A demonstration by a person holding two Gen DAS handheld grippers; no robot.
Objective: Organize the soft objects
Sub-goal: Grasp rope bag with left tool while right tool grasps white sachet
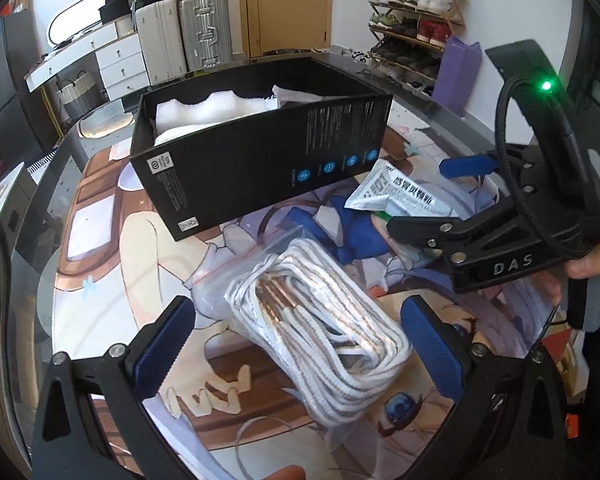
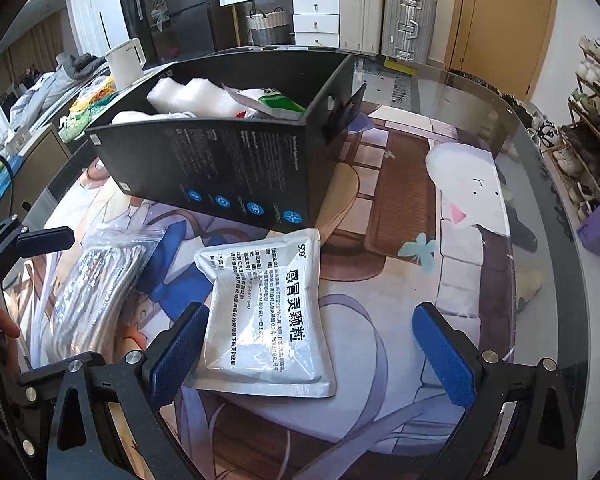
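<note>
Reading 感冒灵颗粒 and 999 on sachet (image 2: 266, 312), flat on mat (image 2: 400, 320), long axis toward box (image 2: 228, 168) | right gripper (image 2: 314, 354) jaws apart, straddling it | left gripper (image 1: 300, 354) marked DAS, jaws apart around bagged cord (image 1: 320, 340), lying diagonally.

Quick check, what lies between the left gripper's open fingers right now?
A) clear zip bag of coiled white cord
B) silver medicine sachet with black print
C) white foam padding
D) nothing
A: in the left wrist view the open left gripper straddles the clear zip bag of coiled white cord lying on the printed mat; the silver medicine sachet sits in front of the open right gripper.
</note>
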